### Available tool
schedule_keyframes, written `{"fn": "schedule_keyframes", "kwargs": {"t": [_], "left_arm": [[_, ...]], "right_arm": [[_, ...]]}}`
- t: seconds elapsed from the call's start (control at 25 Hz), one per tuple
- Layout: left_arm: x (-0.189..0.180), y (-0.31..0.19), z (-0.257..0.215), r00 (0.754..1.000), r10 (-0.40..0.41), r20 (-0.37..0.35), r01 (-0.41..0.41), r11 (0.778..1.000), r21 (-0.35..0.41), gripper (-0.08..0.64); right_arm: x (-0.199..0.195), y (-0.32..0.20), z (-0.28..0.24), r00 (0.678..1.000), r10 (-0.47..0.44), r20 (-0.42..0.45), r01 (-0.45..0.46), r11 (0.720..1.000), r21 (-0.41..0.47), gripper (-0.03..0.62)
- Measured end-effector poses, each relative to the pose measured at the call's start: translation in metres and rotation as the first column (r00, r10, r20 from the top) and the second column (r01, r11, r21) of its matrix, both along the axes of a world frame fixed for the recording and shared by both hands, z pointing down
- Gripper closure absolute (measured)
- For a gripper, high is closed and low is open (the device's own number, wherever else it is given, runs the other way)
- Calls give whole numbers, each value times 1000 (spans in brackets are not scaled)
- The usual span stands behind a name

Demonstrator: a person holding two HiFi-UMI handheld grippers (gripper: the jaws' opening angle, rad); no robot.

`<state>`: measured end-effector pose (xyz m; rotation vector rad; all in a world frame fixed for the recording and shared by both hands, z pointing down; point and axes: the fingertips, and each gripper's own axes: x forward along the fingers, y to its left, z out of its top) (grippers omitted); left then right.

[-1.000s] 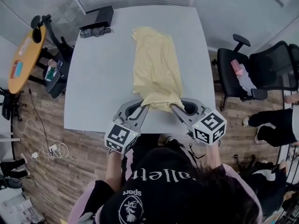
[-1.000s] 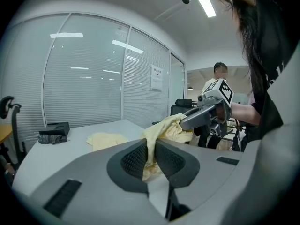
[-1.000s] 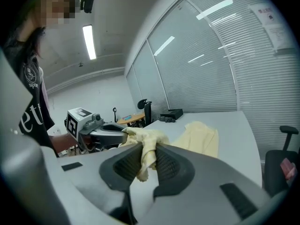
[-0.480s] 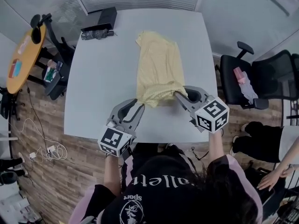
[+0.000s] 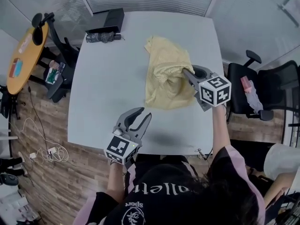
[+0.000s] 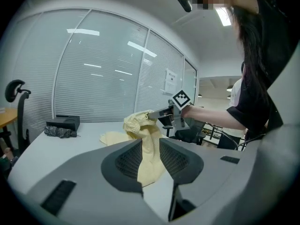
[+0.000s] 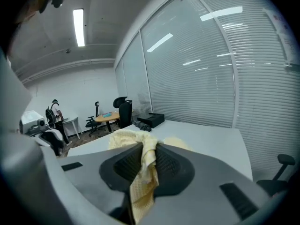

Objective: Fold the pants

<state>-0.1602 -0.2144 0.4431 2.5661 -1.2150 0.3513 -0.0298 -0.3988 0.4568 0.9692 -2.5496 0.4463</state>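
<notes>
The yellow pants [image 5: 166, 76] lie lengthwise on the white table [image 5: 108, 88], with their near end raised and bunched. My right gripper [image 5: 186, 72] is shut on that near end and holds the cloth [image 7: 145, 172] above the middle of the pants. My left gripper [image 5: 144, 113] hovers by the table's near edge, apart from the pants. Its jaws have just been opening and nothing is between them. In the left gripper view the pants [image 6: 145, 139] show beyond the parted jaws, with the right gripper [image 6: 152, 114] pinching the lifted fold.
A black box [image 5: 108, 18] and a dark bundle [image 5: 101, 36] sit at the table's far left corner. Office chairs [image 5: 281, 83] stand to the right, another chair [image 5: 51, 46] and a round orange table [image 5: 26, 55] to the left.
The left gripper has let go of the pants' near end and drawn back to the near edge. The right gripper has carried its end up and away over the pants.
</notes>
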Motion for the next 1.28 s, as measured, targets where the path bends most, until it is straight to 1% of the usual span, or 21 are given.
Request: {"fn": "schedule_keyframes", "kwargs": {"t": [0.16, 0.28, 0.44, 0.52, 0.68, 0.76, 0.84, 0.88, 0.96, 1.04, 1.16, 1.28], "left_arm": [[-2, -7, 6, 1000, 19, -7, -19, 1000, -18, 443], [-6, -7, 15, 1000, 29, 0, -29, 999, -42, 443], [-12, -8, 26, 1000, 27, -2, -27, 997, -76, 443], [-15, -7, 29, 1000, 25, -2, -25, 996, -90, 443], [-23, -6, 36, 1000, 15, 9, -14, 994, -112, 443], [-28, -5, 40, 1000, 12, 13, -10, 992, -123, 443], [-31, -3, 44, 1000, 13, 15, -11, 991, -133, 443], [-31, -3, 45, 1000, 15, 15, -13, 991, -137, 443], [-30, -2, 47, 1000, 23, 18, -20, 990, -140, 443], [-29, -2, 48, 999, 33, 19, -29, 990, -140, 443], [-25, -3, 46, 999, 46, 16, -43, 990, -132, 443], [-20, -6, 40, 998, 60, 2, -59, 992, -110, 443]], "right_arm": [[-6, -54, 28, 997, 69, -20, -69, 997, -33, 518], [-10, -90, 61, 991, 123, -53, -126, 990, -67, 518], [-9, -125, 113, 976, 212, -57, -218, 963, -155, 517], [-7, -132, 134, 965, 248, -80, -259, 949, -181, 517], [1, -133, 174, 943, 272, -189, -307, 933, -188, 517], [8, -132, 186, 930, 305, -204, -344, 918, -196, 517], [8, -132, 189, 929, 321, -185, -356, 912, -203, 515], [8, -132, 188, 930, 322, -178, -355, 913, -201, 502], [9, -130, 186, 932, 317, -175, -348, 916, -199, 450], [9, -125, 179, 939, 300, -169, -330, 924, -193, 414], [7, -116, 161, 952, 265, -151, -288, 945, -156, 408], [5, -103, 137, 966, 234, -108, -246, 963, -114, 408]]}}
